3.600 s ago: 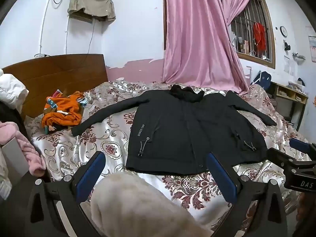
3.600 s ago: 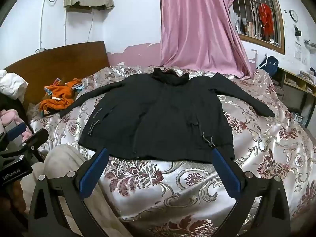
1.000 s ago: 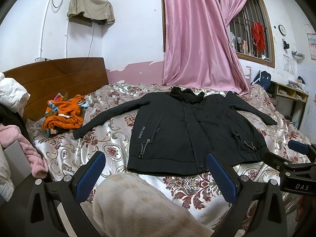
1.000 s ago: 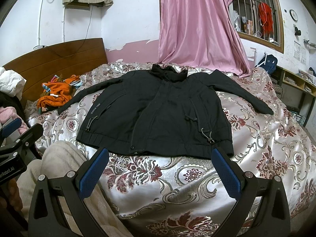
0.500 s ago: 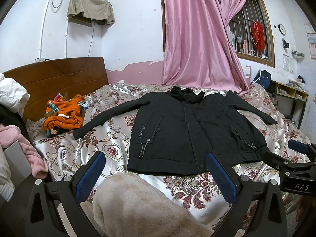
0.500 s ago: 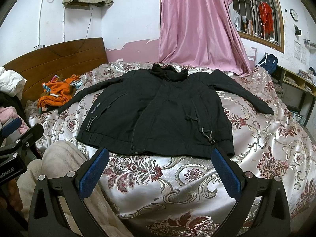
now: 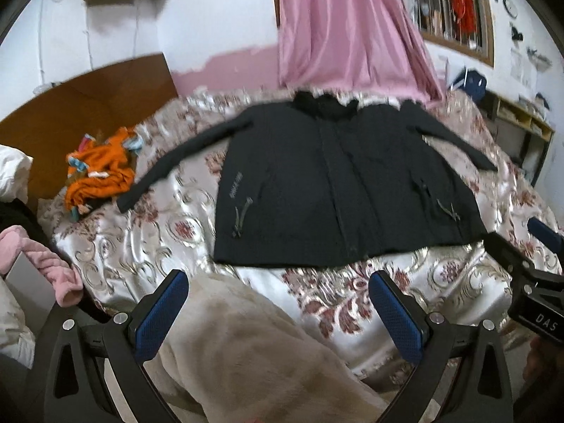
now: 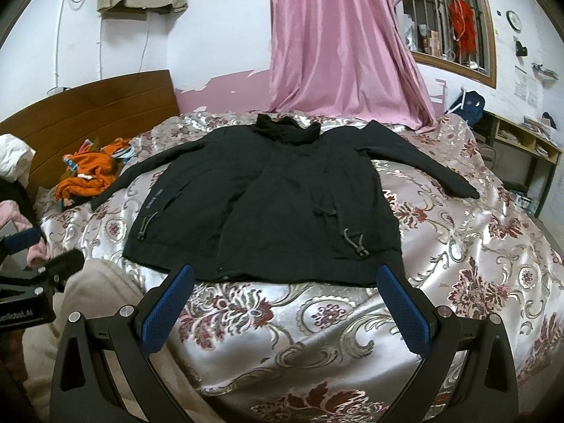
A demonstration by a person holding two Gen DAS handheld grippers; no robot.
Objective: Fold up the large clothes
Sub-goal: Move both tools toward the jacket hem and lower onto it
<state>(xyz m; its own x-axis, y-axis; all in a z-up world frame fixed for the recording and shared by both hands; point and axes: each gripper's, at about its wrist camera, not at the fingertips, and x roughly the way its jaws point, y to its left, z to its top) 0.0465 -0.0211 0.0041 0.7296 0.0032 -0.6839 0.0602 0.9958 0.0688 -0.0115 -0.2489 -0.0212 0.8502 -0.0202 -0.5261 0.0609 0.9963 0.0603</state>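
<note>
A black jacket [image 7: 328, 183] lies flat and front up on the floral bedspread [image 7: 148, 239], both sleeves spread outward; it also shows in the right wrist view [image 8: 275, 204]. My left gripper [image 7: 278, 310] is open and empty, held short of the jacket's hem over a beige fleece-covered leg [image 7: 253, 349]. My right gripper [image 8: 285, 303] is open and empty just before the hem, above the bedspread [image 8: 317, 345]. The left wrist view is blurred by motion.
An orange garment pile [image 7: 98, 172] lies at the bed's left by the wooden headboard [image 7: 81, 105]. A pink curtain [image 8: 338, 46] hangs behind the bed. A wooden shelf [image 8: 521, 141] stands at the right. Pink clothing [image 7: 46, 264] lies at the left.
Both grippers have moved forward and tilted down toward the jacket's hem, which looks nearer and higher in view. Both stay open and empty.
</note>
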